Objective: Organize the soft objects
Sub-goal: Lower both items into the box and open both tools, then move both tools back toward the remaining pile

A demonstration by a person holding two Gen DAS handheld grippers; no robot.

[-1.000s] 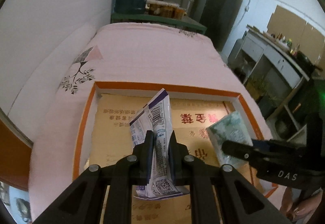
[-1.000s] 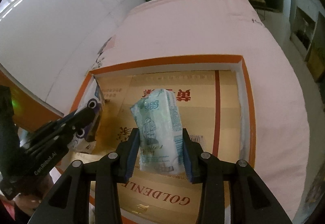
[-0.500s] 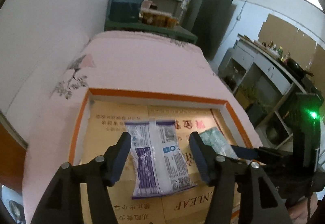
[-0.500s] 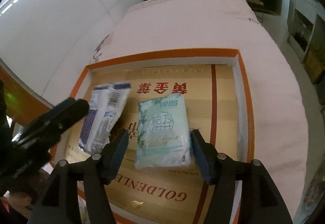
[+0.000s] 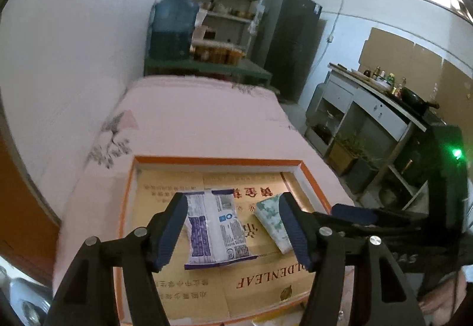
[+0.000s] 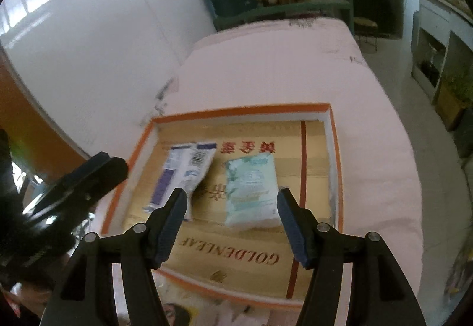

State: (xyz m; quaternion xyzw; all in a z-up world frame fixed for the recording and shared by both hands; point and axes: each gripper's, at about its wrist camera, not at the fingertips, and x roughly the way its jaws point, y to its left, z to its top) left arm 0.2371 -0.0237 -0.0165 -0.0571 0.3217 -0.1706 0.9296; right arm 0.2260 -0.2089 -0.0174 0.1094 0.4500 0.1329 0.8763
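A white and purple snack packet (image 5: 214, 233) lies flat in the orange-rimmed cardboard box (image 5: 218, 161); it also shows in the right wrist view (image 6: 183, 175). A pale green tissue pack (image 6: 251, 190) lies flat to its right in the same box (image 6: 242, 110); it also shows in the left wrist view (image 5: 273, 221). My left gripper (image 5: 233, 233) is open and empty, raised above the packet. My right gripper (image 6: 232, 227) is open and empty, raised above the tissue pack.
The box sits on a pink-covered bed (image 5: 195, 119) beside a white wall (image 6: 103, 45). A blue water jug (image 5: 173, 27) and shelves (image 5: 224, 1) stand beyond the bed. A counter with bottles (image 5: 381, 92) stands at right.
Both grippers opened and let go: the packet and the tissue pack now lie flat in the box. Both grippers then drew back and up from them.
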